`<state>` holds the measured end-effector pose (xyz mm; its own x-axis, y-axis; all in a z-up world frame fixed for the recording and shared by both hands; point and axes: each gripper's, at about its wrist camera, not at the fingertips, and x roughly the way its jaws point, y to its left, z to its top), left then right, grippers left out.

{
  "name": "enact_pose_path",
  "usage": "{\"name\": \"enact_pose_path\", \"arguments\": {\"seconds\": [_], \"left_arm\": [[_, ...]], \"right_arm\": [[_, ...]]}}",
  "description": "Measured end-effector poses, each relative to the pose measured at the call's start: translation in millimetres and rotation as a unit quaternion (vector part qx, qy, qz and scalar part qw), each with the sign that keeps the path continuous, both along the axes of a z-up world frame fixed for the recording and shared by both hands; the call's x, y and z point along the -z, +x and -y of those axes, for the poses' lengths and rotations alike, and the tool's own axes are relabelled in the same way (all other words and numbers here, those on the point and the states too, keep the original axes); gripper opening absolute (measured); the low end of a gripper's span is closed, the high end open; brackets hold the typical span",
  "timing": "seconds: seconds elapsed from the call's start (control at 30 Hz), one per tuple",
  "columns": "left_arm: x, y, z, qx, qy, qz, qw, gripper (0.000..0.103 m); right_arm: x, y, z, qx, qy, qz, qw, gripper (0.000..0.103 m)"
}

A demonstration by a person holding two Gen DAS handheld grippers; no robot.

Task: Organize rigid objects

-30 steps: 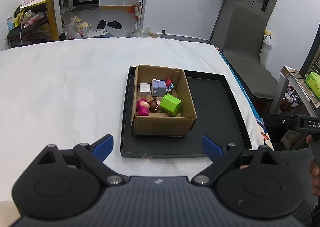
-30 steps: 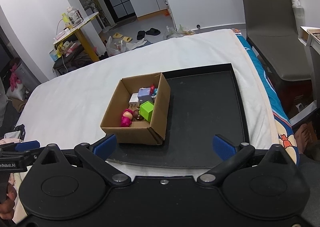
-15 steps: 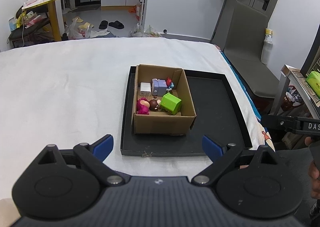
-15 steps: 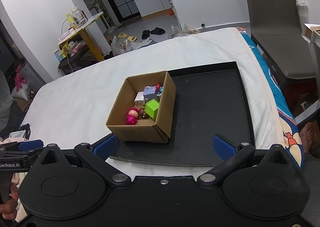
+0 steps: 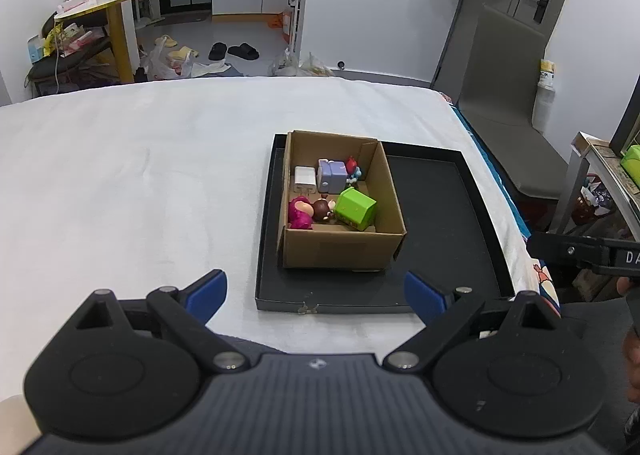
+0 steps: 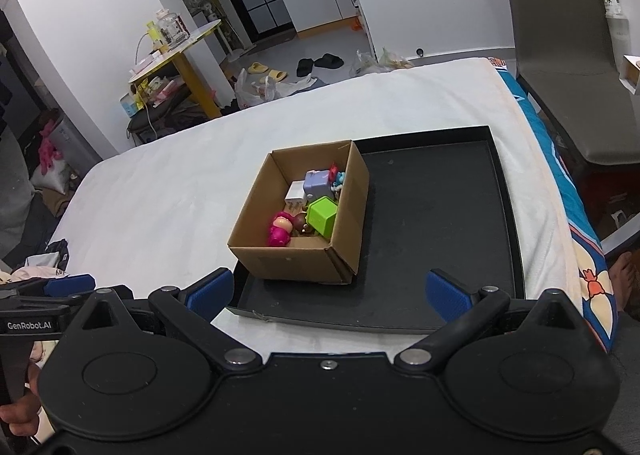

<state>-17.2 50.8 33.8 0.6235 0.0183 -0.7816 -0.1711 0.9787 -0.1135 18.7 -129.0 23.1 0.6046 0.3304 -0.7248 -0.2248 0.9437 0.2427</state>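
- The cardboard box (image 5: 342, 211) stands in the left part of the black tray (image 5: 444, 215); the small rigid items lie in the box, all below its rim.
- Counted inside the box: one green cube-like block (image 5: 355, 208), one lilac block (image 5: 332, 176), one white plug adapter (image 5: 305, 178), one magenta figure (image 5: 299, 212), one brown figure (image 5: 321, 210), and one red-and-blue figure (image 5: 353, 169) against the far right wall, partly hidden.
- Right of the box, the tray floor is bare; nothing loose lies on the white bedcover (image 5: 140, 175) around it.
- This fits either items gathered into the box or items waiting to be laid out on the tray; the pictures do not settle which.
- Any reach into the box should come from above, clear of the walls, since the items lie touching.
- The left gripper (image 5: 316, 291) hovers near the tray's near edge, jaws wide apart and empty.
- The right gripper (image 6: 328, 291) hovers likewise, jaws spread, holding nothing.
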Motion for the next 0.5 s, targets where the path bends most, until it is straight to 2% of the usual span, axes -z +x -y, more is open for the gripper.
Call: {"name": "enact_pose_path", "arguments": {"seconds": [0.5], "left_arm": [[3.6,4.9,2.4,0.004,0.005,-0.009,0.9999,0.095]], "right_arm": [[5.1,-0.7,1.5,0.005,0.011,0.0,1.0,0.103]]}}
